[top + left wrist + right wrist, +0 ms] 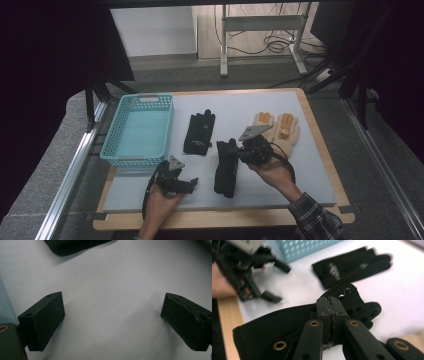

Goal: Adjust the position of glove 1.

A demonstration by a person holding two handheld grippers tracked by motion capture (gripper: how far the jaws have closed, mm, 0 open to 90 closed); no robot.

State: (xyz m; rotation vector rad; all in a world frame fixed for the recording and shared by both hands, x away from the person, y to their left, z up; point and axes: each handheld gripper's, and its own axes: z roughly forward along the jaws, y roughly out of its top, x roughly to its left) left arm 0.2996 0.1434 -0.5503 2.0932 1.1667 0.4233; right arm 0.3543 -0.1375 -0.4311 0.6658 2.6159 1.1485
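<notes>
My right gripper (239, 151) is shut on a black glove (226, 170) near the table's front middle, pinching thin fabric close to the fingers' end. In the right gripper view its jaws (331, 307) press together over that black glove (282, 327), whose cuff trails toward the table's front edge. A second black glove (199, 132) lies flat behind it, also in the right gripper view (352, 265). My left gripper (191, 183) rests low at the front left, open, with bare table between its jaws (112, 315). The edge of the held glove (72, 246) lies beyond them.
A turquoise basket (140, 129) with nothing in it stands at the back left; its corner (5, 307) sits beside my left jaw. A pair of tan gloves (277, 127) lies at the back right. The white mat (310, 170) ends at a wooden table edge (225, 217).
</notes>
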